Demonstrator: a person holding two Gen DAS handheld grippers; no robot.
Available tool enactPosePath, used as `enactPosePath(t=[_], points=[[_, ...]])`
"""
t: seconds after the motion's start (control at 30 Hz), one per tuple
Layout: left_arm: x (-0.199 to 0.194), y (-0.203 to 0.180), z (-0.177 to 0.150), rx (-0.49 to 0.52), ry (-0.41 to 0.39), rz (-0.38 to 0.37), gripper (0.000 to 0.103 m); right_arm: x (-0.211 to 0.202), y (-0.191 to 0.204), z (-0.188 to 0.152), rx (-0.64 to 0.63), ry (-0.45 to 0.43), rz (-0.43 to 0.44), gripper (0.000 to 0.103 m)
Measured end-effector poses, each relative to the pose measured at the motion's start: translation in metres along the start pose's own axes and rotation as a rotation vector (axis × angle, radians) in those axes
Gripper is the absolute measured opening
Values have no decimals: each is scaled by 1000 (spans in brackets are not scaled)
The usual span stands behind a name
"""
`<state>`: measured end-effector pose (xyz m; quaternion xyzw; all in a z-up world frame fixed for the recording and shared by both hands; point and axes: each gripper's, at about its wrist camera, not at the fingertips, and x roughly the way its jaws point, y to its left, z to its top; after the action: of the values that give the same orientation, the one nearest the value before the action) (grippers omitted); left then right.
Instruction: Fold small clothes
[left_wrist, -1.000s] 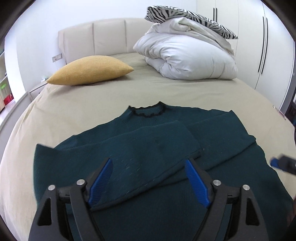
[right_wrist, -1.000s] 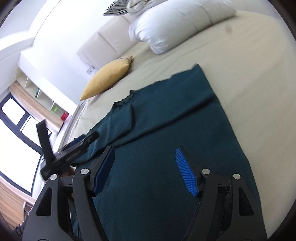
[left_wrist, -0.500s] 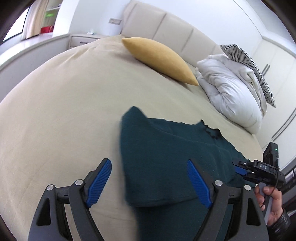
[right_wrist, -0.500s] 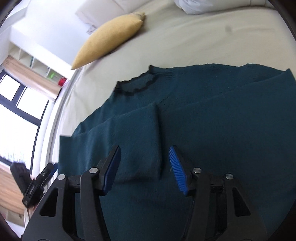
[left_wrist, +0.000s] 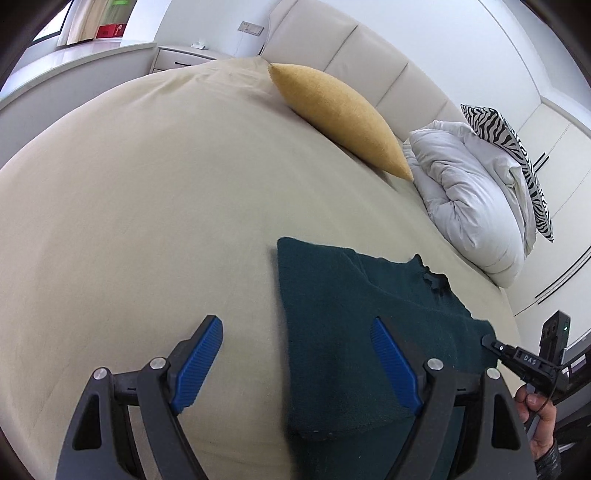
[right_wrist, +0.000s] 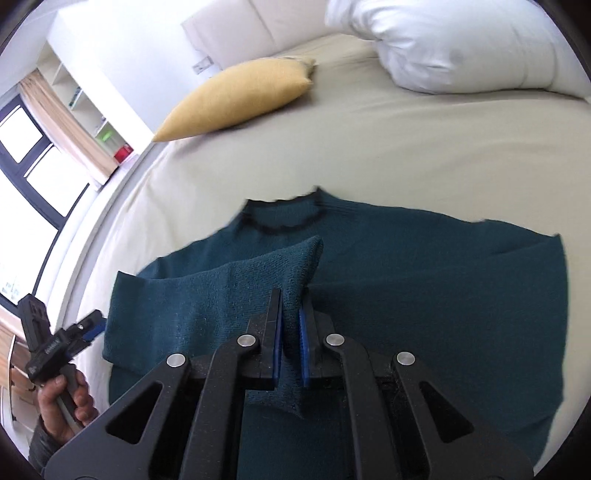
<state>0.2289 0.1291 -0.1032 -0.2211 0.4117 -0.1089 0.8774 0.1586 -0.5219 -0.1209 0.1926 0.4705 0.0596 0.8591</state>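
The dark teal knitted sweater (right_wrist: 424, 266) lies flat on the beige bed sheet (left_wrist: 147, 203). The right gripper (right_wrist: 290, 336) has just closed and pinches the folded sleeve cuff (right_wrist: 295, 266). The left gripper (left_wrist: 295, 362) stands wide apart over the sweater's edge, holding nothing.

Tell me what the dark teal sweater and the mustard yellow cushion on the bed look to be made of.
Dark teal sweater: knitted yarn, likely wool or acrylic, matte; fine loops and fuzz show on the folded sleeve pinched by the right gripper.
Mustard yellow cushion: woven fabric, matte and slightly grainy, with a soft plump fill; the fibre itself can't be told.
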Motion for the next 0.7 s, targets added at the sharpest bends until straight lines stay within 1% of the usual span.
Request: enactPosePath(t=[0.03, 0.1, 0.2, 0.23, 0.33, 0.4, 0.5, 0.53, 0.57, 0.6, 0.63, 0.7], points=[[2, 0, 1, -6, 5, -3, 84, 4, -15, -3, 32, 22, -20, 7], [7, -3, 3, -6, 22, -5, 83, 6, -34, -8, 81, 41, -18, 7], [23, -10, 10, 27, 44, 39, 81, 5, -35, -12, 74, 29, 0, 7], [29, -10, 15, 27, 50, 54, 76, 5, -34, -11, 65, 29, -4, 7], [41, -10, 28, 17, 62, 66, 72, 4, -33, -8, 61, 23, 5, 7], [52, -15, 34, 40, 83, 84, 69, -1, -34, -9, 56, 8, 14, 7], [66, -23, 35, 89, 102, 122, 59, -8, -40, -15, 52, 1, 27, 7], [68, -24, 35, 98, 100, 131, 46, -7, -40, -16, 43, 8, 19, 7], [69, -24, 37, 99, 103, 127, 17, -5, -40, -17, 33, 15, 9, 7], [72, -22, 38, 88, 119, 110, 12, 0, -37, -17, 24, 20, 2, 7], [71, -23, 38, 93, 115, 113, 10, 2, -36, -18, 19, 25, -6, 7], [69, -30, 37, 147, 97, 134, 8, 2, -33, -17, 16, 19, -9, 7]])
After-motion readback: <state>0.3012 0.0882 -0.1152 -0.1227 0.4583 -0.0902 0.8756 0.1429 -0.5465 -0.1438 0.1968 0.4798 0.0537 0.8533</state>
